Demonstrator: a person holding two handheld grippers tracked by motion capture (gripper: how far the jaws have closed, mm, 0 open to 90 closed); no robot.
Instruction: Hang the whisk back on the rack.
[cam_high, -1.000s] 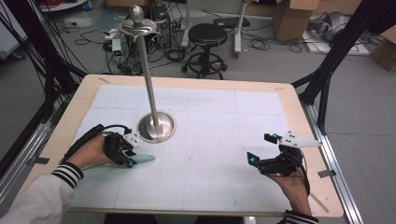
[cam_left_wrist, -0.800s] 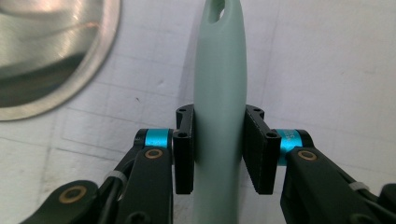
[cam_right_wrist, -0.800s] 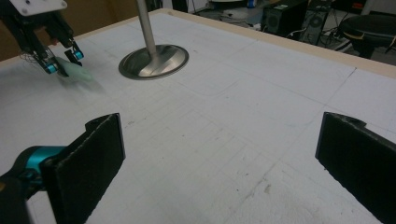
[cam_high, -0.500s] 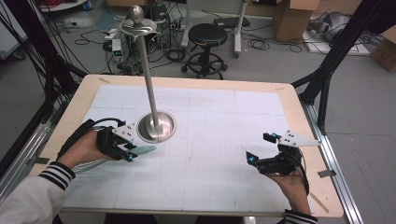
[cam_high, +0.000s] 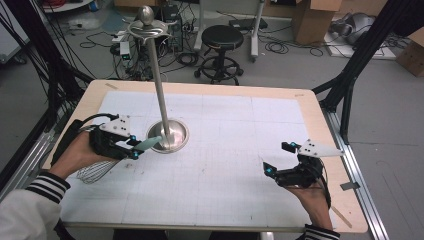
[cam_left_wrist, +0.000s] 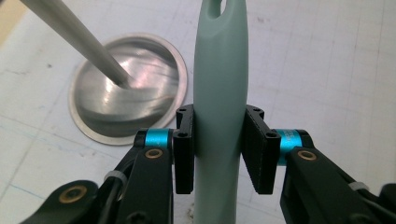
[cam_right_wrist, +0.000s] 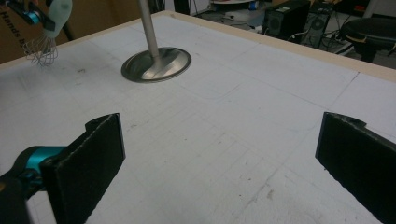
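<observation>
From above, your left gripper (cam_high: 134, 149) clamps the whisk (cam_high: 145, 144) just beside the stand (cam_high: 169, 136); its handle could strike the pole. In its own view, the grip looks firm. Your right gripper (cam_right_wrist: 224, 154) gapes idle.

We count one whisk (cam_high: 95, 170) with a pale green handle, just left of the one metal stand (cam_high: 168, 136), two grippers, one at each side of that stand, and one black stool (cam_high: 222, 37) behind it.
</observation>
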